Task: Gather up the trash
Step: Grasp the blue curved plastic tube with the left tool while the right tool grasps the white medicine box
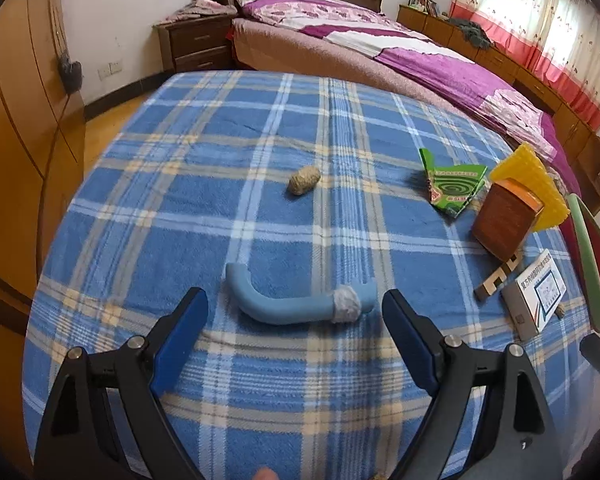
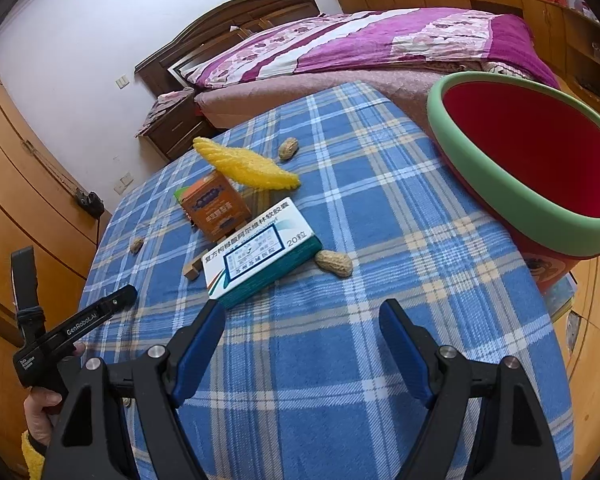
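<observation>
- Blue-padded left gripper hangs over the plaid blanket, jaws spread wide and pinching nothing.
- Just past its tips lies a bent blue tube with a whitish wrap around one end, flat on the cloth, not touching either pad.
- Further out, mid-table, sits a lone peanut shell.
- Off to the far right there's a torn green wrapper, then a brown-and-orange carton with a yellow bumpy sheet leaning on it.
- Right gripper is the same deal: jaws apart, empty, hovering above the blanket.
- Right beyond its left finger is a white-and-teal medicine box, lying flat, with a peanut touching its right corner.
- Behind the box, the orange carton stands with the yellow sheet perched on top; another peanut lies further back and a small one off to the left.
- Red bin with a green rim sits at the right edge of the table, mouth tilted toward the camera. Looks empty from what I can see.
- Person's hand grips the left tool's handle at the lower left of the right view.
</observation>
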Available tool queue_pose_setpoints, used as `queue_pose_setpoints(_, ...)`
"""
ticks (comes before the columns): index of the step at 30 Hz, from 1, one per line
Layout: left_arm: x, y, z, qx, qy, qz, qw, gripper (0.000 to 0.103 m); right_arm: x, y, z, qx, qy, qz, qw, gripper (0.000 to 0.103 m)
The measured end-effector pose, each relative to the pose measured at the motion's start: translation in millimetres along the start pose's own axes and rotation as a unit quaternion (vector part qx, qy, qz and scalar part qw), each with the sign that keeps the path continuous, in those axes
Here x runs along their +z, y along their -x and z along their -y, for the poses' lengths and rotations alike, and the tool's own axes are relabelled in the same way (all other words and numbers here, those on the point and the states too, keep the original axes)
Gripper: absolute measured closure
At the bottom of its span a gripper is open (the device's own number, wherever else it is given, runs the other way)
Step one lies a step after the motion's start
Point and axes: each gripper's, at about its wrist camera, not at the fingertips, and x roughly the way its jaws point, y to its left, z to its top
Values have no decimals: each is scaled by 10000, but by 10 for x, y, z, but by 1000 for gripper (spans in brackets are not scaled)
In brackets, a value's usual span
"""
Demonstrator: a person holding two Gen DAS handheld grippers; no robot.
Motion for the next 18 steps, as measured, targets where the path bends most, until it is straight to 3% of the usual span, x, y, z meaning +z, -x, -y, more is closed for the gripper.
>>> queue_pose_setpoints(2, 0, 8, -2, 67, 33, 35, 10000, 30, 11, -14, 2, -6, 4, -10, 10000, 22)
queue_pose_setpoints(10, -50, 78, 2, -244, 111, 118, 9996, 31, 95, -88, -75, 22, 219, -39, 9997, 21)
queue_pose_setpoints(14, -78, 127, 27, -360, 139, 140, 9992, 31, 165, -151, -187, 99, 540, -74, 9985, 3)
queue_pose_setpoints(18, -103, 182, 41, -453, 191, 157, 9987, 31, 215, -234, -304, 53, 896, -70, 9959, 1)
